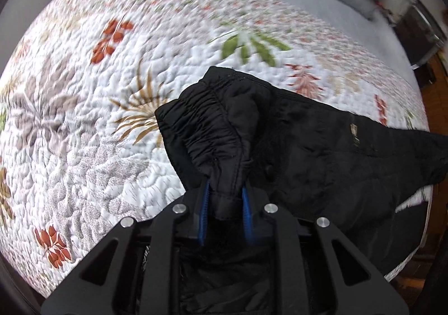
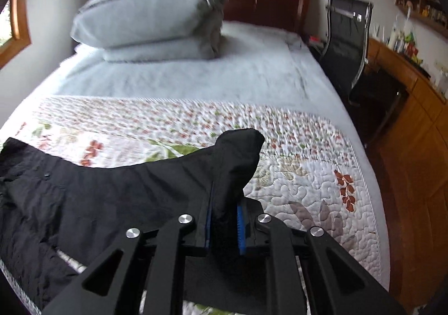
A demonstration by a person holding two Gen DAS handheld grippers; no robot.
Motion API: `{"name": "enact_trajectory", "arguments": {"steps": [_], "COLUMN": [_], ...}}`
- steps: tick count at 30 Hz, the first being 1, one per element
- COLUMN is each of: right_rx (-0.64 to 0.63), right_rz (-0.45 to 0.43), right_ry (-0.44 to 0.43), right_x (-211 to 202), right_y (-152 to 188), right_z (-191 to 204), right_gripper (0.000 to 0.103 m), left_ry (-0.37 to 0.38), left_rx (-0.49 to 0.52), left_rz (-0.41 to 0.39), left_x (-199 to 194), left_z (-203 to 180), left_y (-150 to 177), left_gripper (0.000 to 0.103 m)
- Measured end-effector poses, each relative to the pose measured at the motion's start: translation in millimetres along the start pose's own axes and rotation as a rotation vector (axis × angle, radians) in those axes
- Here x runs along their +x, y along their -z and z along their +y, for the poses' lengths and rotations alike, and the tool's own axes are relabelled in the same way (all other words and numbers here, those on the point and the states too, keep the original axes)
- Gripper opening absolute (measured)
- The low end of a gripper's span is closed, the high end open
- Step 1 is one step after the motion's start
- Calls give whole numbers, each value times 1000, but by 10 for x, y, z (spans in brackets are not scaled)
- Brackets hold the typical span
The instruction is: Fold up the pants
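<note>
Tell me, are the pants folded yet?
Not yet. Done: both grippers have hold, the left gripper on the elastic waist, the right gripper on another corner. In hand: the black pants hang stretched over the quilt. Left: no neat fold shows.

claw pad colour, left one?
Blue, ribbed pads clamped on the black pants; clearest in left wrist view.

A bed [image 2: 196,82] under a pale grey sheet carries a white quilt [image 1: 92,107] printed with red, green and brown leaves across its near half. Black pants [image 2: 92,203] lie on the quilt at 8 o'clock in the right wrist view. Folded grey bedding [image 2: 151,15] sits at 11 o'clock by the headboard.
</note>
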State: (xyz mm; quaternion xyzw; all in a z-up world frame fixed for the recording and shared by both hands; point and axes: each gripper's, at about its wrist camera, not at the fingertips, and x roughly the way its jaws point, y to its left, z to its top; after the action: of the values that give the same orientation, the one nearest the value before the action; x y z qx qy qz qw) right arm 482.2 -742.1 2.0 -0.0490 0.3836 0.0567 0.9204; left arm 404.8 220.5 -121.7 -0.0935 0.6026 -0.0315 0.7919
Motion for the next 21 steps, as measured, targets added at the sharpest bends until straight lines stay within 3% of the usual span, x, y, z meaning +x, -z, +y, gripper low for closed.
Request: {"name": "enact_trajectory", "arguments": {"steps": [2, 8, 21], "right_rx": [9, 112, 350], "right_rz": [-57, -194, -271], "right_ry": [-14, -62, -81], "right_x": [-257, -894, -1556], "right_y": [150, 704, 1912], "right_z": [22, -122, -408], "right_gripper": [13, 13, 13], "left_ry": [8, 134, 249], "left_rx": [34, 53, 2], "left_rz": [-28, -149, -227], "left_x": [-84, -432, -857], "left_z": [-58, -84, 68], "left_y": [77, 508, 1442], "left_gripper": [18, 18, 19]}}
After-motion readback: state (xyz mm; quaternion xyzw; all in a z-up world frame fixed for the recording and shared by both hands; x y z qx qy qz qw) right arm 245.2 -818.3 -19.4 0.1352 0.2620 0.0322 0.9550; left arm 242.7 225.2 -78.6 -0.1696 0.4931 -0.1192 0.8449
